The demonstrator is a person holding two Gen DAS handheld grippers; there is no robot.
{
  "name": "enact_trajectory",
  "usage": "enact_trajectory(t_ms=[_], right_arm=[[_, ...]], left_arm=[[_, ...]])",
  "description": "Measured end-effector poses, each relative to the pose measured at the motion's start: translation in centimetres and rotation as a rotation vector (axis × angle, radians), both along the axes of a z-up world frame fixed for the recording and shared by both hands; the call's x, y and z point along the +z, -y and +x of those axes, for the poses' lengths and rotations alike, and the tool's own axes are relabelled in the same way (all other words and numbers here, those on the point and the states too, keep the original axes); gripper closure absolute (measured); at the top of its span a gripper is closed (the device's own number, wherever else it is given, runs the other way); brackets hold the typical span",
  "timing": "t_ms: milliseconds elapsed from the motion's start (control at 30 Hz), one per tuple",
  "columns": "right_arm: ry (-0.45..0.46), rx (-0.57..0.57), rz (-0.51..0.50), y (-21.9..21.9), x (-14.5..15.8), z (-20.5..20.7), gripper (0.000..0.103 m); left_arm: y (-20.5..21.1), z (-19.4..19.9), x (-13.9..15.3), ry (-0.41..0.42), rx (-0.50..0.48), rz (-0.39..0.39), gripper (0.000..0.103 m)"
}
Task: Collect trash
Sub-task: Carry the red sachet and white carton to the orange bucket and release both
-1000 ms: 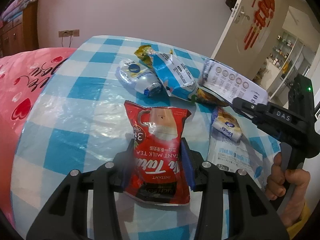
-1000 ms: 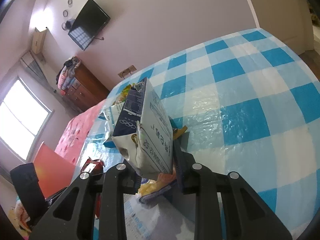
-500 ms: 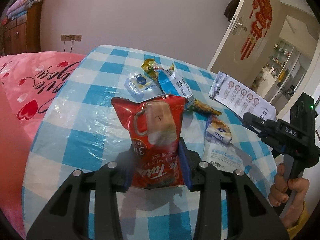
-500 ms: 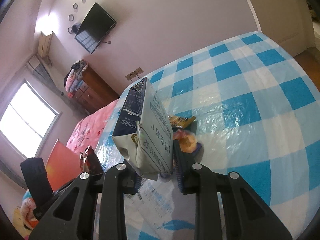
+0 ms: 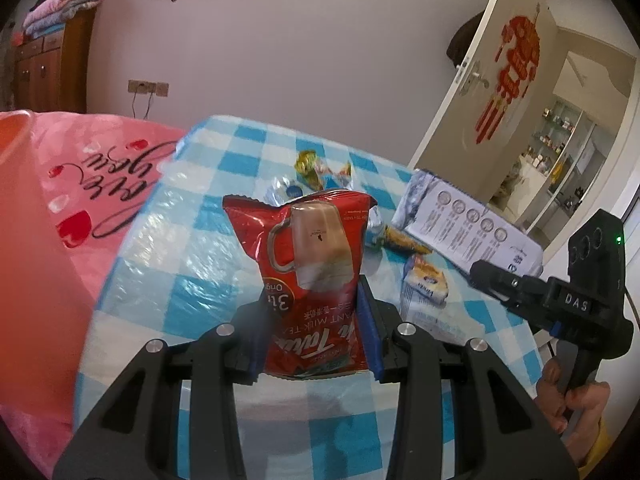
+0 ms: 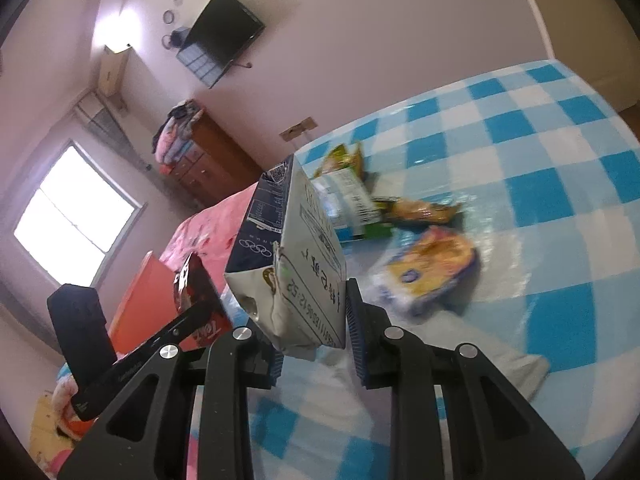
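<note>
Left gripper [image 5: 314, 344] is being kept clamped on red pouch [image 5: 310, 276], held upright at its lower end, 6 o'clock. Right gripper [image 6: 314, 334] is pinching carton [image 6: 294, 264] at its crushed base. Both judged light, crushable; wrappers [image 5: 424, 282] lying at 2 o'clock.

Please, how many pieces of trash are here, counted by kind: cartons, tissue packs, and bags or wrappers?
Cartons: 1 (carton in right gripper)
Tissue packs: 1 (tissue pack)
Bags and wrappers: 6 (red bag in left gripper; green wrapper, orange wrapper, round packet, blue bag, flat white bag)
Total: 8
</note>
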State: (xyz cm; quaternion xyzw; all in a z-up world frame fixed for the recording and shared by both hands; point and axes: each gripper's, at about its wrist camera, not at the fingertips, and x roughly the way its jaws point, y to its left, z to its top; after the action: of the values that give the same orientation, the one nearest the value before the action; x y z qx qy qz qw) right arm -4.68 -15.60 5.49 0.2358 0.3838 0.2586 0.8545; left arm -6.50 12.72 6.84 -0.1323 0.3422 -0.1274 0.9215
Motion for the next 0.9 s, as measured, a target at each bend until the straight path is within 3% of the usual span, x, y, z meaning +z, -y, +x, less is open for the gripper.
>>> enact_trajectory(t_ms=[433, 733, 900], right_arm=[[0.051, 0.186, 0.022, -8.2, 4.8, -0.3, 0.075], [0.084, 0.332, 0.011, -15.5, 7.7, -0.2, 0.075], [0.105, 0.423, -0.006, -20.4, 9.2, -0.3, 0.075]], left_arm=[[-5.4, -3.0, 5.0, 0.121, 0.100, -0.021, 0.063], [-12.1, -6.1, 8.0, 0.189, 0.264, -0.008, 0.063], [-15.6, -7.6, 8.7, 0.204, 0.321, -0.061, 0.063]])
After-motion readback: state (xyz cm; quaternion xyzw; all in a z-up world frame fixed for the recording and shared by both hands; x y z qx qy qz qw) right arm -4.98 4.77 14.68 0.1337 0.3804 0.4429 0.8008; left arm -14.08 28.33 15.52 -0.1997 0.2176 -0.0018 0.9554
